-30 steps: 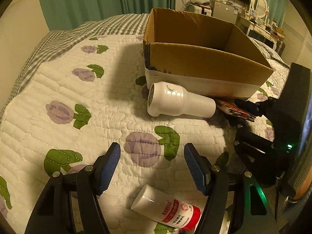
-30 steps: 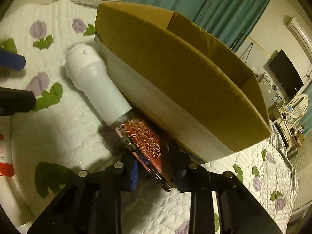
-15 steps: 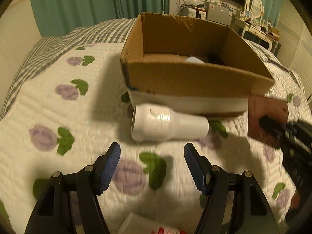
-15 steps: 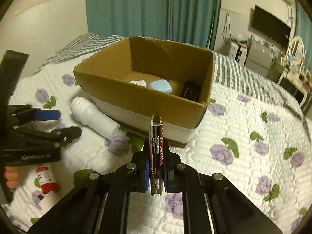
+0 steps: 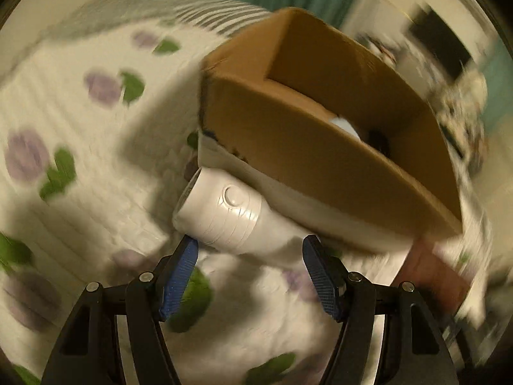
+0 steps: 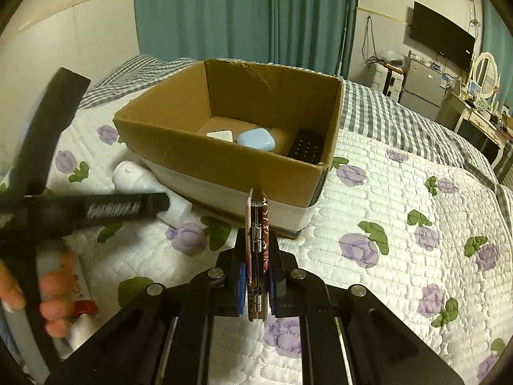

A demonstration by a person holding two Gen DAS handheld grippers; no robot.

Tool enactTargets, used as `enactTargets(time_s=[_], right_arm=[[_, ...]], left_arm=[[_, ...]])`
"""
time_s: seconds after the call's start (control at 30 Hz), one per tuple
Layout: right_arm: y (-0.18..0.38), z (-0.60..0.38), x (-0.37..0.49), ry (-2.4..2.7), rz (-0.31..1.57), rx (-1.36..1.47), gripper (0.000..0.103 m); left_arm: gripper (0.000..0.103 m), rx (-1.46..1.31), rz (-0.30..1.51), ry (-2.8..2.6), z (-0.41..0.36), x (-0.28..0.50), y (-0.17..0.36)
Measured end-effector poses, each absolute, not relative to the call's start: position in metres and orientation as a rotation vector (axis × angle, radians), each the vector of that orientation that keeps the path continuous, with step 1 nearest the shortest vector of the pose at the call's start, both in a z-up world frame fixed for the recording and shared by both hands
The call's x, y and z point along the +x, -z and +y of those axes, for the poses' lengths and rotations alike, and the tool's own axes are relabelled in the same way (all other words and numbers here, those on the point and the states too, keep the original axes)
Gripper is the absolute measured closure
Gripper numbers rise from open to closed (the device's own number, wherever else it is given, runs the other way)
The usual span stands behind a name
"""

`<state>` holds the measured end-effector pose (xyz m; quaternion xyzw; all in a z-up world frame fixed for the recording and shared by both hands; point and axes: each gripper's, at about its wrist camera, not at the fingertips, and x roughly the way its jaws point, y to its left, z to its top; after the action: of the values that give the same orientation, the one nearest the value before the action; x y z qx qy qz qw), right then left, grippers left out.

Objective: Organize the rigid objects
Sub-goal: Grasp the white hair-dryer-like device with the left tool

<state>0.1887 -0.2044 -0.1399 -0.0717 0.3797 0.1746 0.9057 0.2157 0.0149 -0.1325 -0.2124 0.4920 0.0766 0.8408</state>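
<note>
A white cylindrical device (image 5: 237,221) lies on the quilt against the front of an open cardboard box (image 5: 320,160). My left gripper (image 5: 248,256) is open, its blue pads at either side of the device's near edge; this view is blurred. My right gripper (image 6: 255,272) is shut on a thin hinged red patterned case (image 6: 256,224), held on edge above the quilt in front of the box (image 6: 224,163). The white device (image 6: 141,183) and the left gripper's body (image 6: 96,210) show at left in the right wrist view. The red case (image 5: 433,269) shows at right in the left wrist view.
Inside the box lie a white case (image 6: 219,135), a light blue case (image 6: 257,139) and a black remote (image 6: 304,149). A white tube with a red cap (image 6: 80,308) lies on the quilt at left by the hand. Furniture stands beyond the bed at right.
My left gripper has moved forward and down to the white device and tilted. My right gripper holds the red case at nearly the same place, slightly closer to the box.
</note>
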Motion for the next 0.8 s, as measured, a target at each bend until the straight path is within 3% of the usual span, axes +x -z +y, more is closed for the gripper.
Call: enactTargets(time_s=[0.27, 0.53, 0.7, 0.8], right_arm=[[0.144, -0.206, 0.190, -0.343, 0.804, -0.146, 0.094], [0.141, -0.208, 0.188, -0.341, 0.798, -0.140, 0.094], [0.138, -0.207, 0.186, -0.343, 0.788, -0.139, 0.094], [0.137, -0.208, 0.186, -0.341, 0.785, -0.134, 0.094]], left_arm=[[0.031, -0.379, 1.075, -0.164, 0.013, 0.229, 0.142], [0.043, -0.236, 1.083, -0.059, 0.033, 0.205, 0.110], [0.059, -0.225, 1.060, 0.000, 0.035, 0.192, 0.097], [0.061, -0.175, 1.045, 0.019, 0.026, 0.192, 0.091]])
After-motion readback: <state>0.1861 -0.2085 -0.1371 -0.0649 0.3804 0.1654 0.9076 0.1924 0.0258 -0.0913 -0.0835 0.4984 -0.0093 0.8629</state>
